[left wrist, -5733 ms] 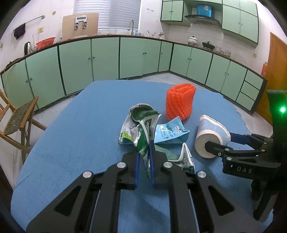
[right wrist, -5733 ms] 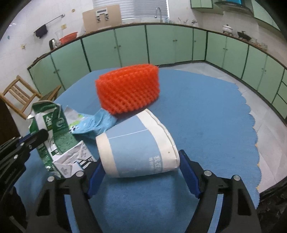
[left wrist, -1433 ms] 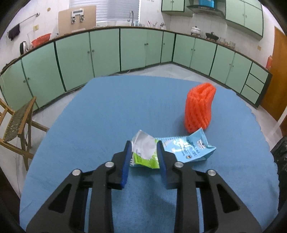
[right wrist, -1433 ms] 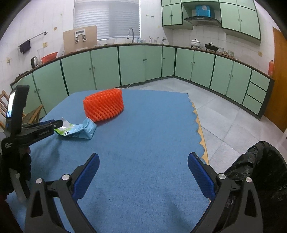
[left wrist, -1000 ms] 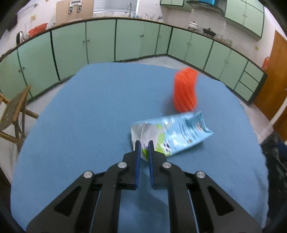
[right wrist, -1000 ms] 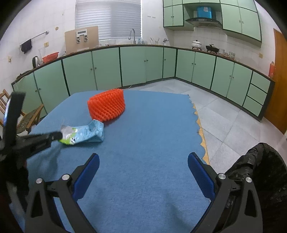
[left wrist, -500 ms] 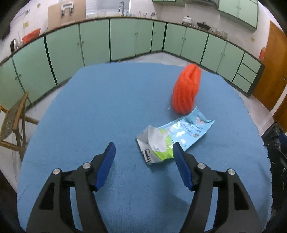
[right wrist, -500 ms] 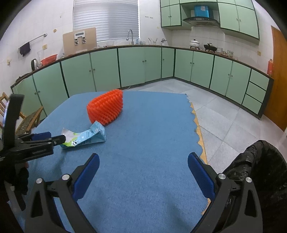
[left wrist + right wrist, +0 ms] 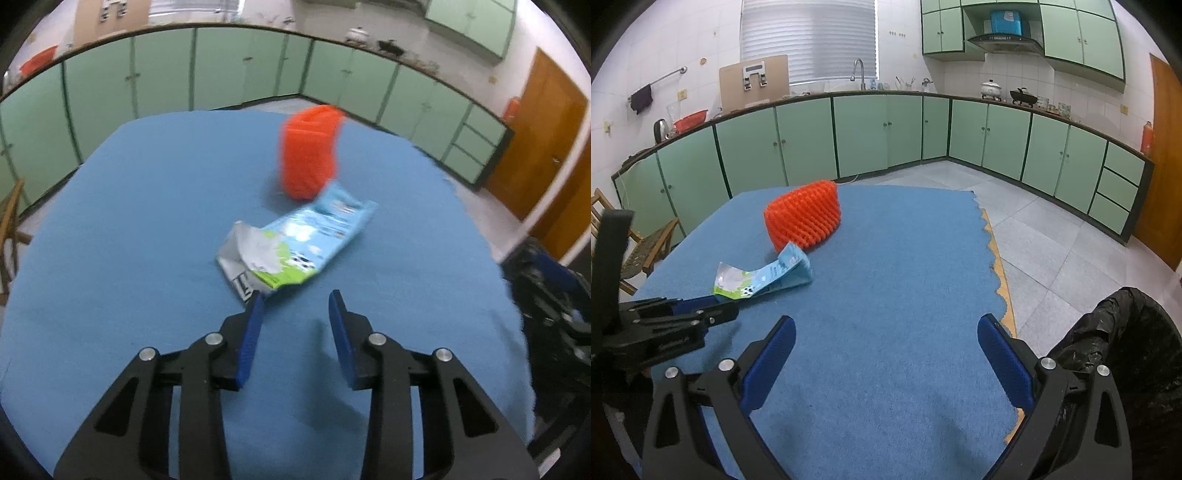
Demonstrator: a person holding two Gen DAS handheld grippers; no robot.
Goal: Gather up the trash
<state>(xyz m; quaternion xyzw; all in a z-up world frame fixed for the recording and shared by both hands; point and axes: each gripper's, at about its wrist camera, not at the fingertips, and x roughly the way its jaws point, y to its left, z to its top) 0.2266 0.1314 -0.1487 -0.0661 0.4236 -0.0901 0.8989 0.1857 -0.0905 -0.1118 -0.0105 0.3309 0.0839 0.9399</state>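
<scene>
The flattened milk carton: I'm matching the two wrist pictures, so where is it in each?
Left wrist view: flattened milk carton at centre, just ahead of the left tongs.
Right wrist view: carton at left of centre.
Shared landmark: the orange foam net just beyond it on the blue cloth.

- Your flattened carton (image 9: pixel 299 243) lies on the tabletop (image 9: pixel 147 221), its torn end nearest your left gripper (image 9: pixel 295 310).
- The mesh sleeve (image 9: pixel 310 155) sits just behind the carton's far end; contact is unclear.
- Your left gripper's fingers (image 9: pixel 251 332) stand apart just short of the carton, the left one at its near corner.
- From your right gripper (image 9: pixel 886 354), carton (image 9: pixel 764 277) and sleeve (image 9: pixel 805 218) lie ahead to the left.
- The bagged bin (image 9: pixel 1137 350) stands on the floor, right of the tabletop's edge.
</scene>
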